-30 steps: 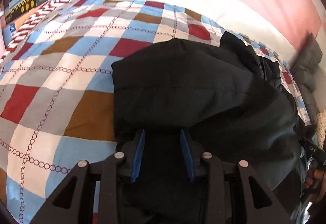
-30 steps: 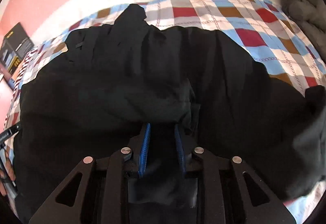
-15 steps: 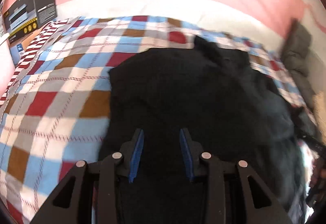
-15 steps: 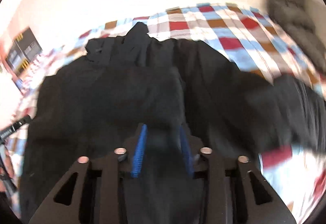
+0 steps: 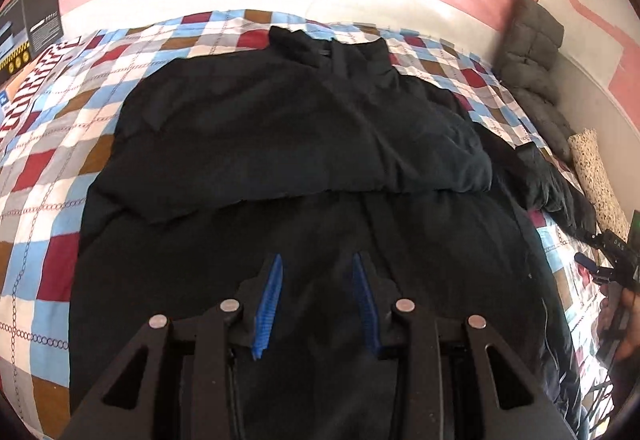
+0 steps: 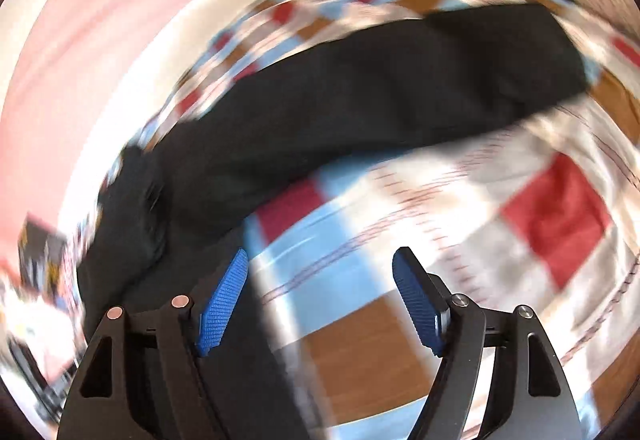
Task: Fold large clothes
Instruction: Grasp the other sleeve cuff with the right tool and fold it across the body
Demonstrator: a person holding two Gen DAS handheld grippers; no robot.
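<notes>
A large black jacket [image 5: 304, 135] lies spread on a checked bedspread [image 5: 44, 167], collar at the far side and one sleeve folded across the chest. My left gripper [image 5: 316, 264] hovers over the jacket's near hem with its jaws apart and nothing between the blue pads. In the blurred right wrist view the jacket's other sleeve [image 6: 380, 87] stretches out over the bedspread [image 6: 552, 224]. My right gripper [image 6: 320, 260] is wide open and empty, just right of the jacket's edge. The right gripper also shows at the right edge of the left wrist view [image 5: 608, 260].
A grey quilted cushion [image 5: 532, 51] and a speckled roll [image 5: 596, 175] lie along the bed's right side by the pink wall. A black box [image 5: 28, 27] stands at the far left corner.
Both grippers have let go of the jacket and pulled back. The right gripper has opened wide and swung right over the bedspread. The left now looks over the whole jacket.
</notes>
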